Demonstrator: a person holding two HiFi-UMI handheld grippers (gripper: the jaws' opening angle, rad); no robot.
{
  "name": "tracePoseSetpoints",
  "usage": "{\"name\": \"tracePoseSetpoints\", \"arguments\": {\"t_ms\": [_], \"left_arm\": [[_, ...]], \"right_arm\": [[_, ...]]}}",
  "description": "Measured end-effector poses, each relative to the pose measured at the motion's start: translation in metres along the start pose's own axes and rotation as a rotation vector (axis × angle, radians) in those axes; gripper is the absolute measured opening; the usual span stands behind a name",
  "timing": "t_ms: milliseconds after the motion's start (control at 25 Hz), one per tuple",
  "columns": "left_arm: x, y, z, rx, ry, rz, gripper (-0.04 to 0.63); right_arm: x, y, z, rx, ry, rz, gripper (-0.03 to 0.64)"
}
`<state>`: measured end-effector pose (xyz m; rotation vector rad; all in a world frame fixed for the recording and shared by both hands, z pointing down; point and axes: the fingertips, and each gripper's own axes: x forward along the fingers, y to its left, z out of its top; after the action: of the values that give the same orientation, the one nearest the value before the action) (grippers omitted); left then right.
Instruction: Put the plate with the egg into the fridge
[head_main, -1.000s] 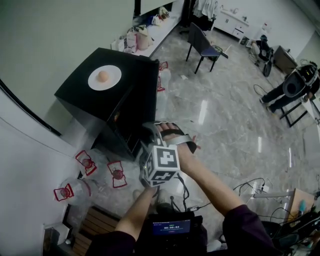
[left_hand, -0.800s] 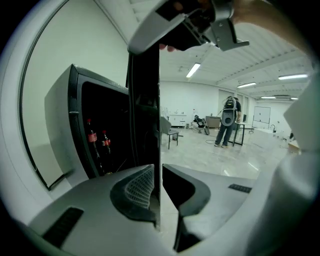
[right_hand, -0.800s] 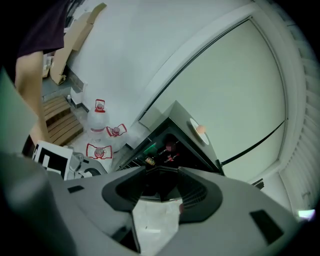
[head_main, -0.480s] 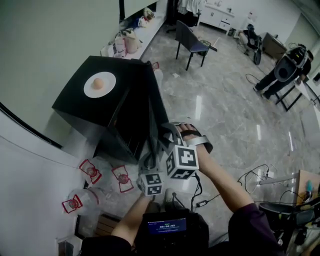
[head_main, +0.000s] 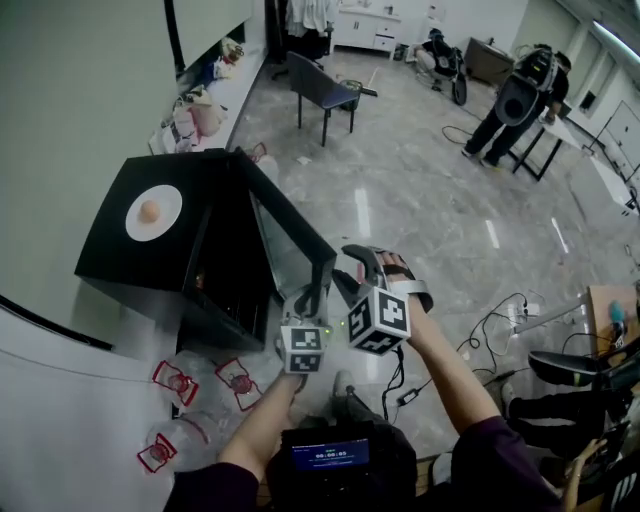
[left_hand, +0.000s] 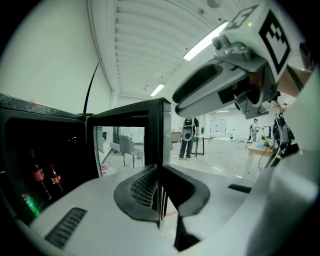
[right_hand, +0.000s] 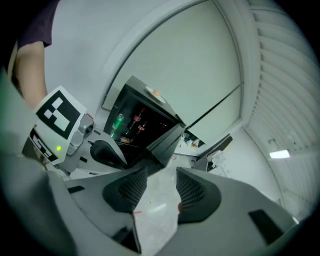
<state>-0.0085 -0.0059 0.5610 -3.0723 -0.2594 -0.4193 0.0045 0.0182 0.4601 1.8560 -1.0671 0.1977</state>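
A lab-like workroom: cluttered counter (head_main: 212, 100), chair (head_main: 322, 92), cables (head_main: 500, 318) across polished floor (head_main: 430, 210).

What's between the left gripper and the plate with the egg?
The open fridge door, clamped in the left gripper, then the fridge's black top, in the head view.

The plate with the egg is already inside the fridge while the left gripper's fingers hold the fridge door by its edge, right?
Not quite. In the head view the plate with the egg sits on top of the fridge, not inside it. The rest holds: the left gripper has its fingers closed on the edge of the open fridge door.
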Motion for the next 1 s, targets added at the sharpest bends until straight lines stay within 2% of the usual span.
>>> {"name": "tracePoseSetpoints", "arguments": {"t_ms": [80,240,360,760,1000], "left_arm": [[0.008,-0.006,0.001,0.005,-0.005,-0.01,0.031],[0.034,-0.018,0.01,0.031,-0.003,-0.032,0.028],[0.06,-0.029,0.016,0.045,0.018,-0.052,0.026],[0.155,-0.051,0.037,0.064,0.06,-0.073,0.011],[0.205,-0.045,0.048,0.014,0.109,-0.038,0.009]], "right_arm": [[-0.015,-0.015,-0.024,0.16,-0.031,-0.019,0.191],[-0.045,-0.043,-0.061,0.515,-0.175,-0.072,0.074],[-0.054,-0.05,-0.09,0.685,-0.247,-0.102,0.014],[-0.045,-0.062,-0.168,0.986,-0.34,-0.078,0.008],[-0.036,-0.078,-0.203,1.096,-0.373,-0.009,0.008]]}}
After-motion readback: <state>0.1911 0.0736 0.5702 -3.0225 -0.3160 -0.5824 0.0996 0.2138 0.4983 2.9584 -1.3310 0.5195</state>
